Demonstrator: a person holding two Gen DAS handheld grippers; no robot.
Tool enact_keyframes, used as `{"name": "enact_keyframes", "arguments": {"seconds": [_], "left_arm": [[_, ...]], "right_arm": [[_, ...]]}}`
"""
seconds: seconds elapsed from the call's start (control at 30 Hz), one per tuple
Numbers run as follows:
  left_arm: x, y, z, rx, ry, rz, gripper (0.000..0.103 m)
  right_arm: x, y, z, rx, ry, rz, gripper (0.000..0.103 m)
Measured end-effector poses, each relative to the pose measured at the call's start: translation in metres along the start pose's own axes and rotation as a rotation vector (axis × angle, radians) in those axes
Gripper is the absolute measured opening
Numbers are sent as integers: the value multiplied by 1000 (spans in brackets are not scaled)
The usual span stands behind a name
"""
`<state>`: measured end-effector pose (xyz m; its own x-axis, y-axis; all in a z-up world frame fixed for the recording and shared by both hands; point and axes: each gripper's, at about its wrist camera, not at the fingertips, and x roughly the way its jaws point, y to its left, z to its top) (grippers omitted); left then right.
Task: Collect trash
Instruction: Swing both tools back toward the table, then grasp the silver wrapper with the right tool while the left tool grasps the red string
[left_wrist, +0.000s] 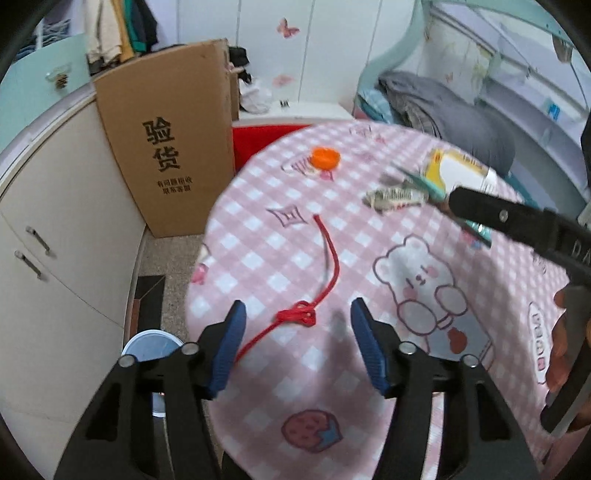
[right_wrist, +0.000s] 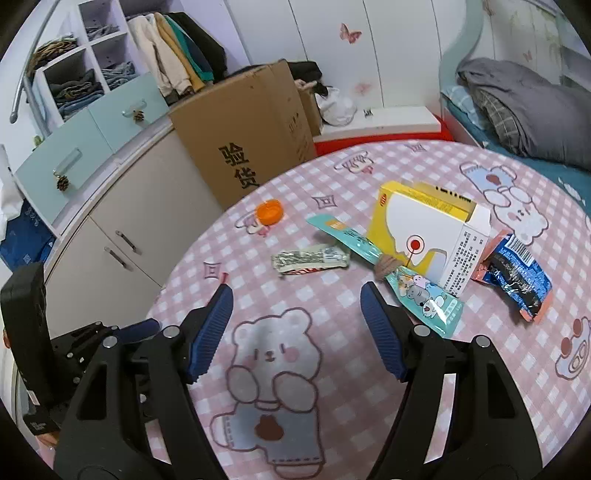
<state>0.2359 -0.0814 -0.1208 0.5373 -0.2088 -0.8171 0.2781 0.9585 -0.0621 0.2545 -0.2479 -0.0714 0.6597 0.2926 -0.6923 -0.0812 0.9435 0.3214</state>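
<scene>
We've got both claws over the table (right_wrist: 332, 443), nothing in either: the left gripper (left_wrist: 297, 317) is apart around the red string (left_wrist: 295, 315), and the right gripper (right_wrist: 295, 306) is apart near the box (right_wrist: 432, 236), with wrappers (right_wrist: 310, 260) and the orange cap (right_wrist: 269, 211) beyond it.

Setting, as I see it from my feeds: a home bedroom. Bed with crumpled grey quilt (right_wrist: 524, 107); clothes hanging by open white cubby shelves (right_wrist: 85, 70); butterfly stickers on white wardrobe doors (right_wrist: 350, 34); round table under pink checked cartoon-bear tablecloth (right_wrist: 332, 369); tall brown cardboard box (right_wrist: 243, 129).
</scene>
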Motion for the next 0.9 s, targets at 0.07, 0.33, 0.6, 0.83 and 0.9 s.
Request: {"name": "enact_keyframes", "arguments": {"seconds": [0.07, 0.33, 0.6, 0.83, 0.9], "left_arm": [[5, -4, 2, 33, -11, 31, 37], [1, 10, 26, -43, -71, 42, 7], [-13, 37, 39, -156, -151, 58, 7], [-20, 51, 35, -177, -173, 36, 7], [-25, 58, 31, -190, -180, 24, 7]], "right_arm": [[11, -2, 3, 5, 24, 3, 71], [51, 1, 16, 65, 102, -3, 72], [78, 15, 31, 9, 91, -105, 64], [76, 25, 24, -95, 89, -165, 15], [71, 31, 21, -104, 80, -148, 13]]}}
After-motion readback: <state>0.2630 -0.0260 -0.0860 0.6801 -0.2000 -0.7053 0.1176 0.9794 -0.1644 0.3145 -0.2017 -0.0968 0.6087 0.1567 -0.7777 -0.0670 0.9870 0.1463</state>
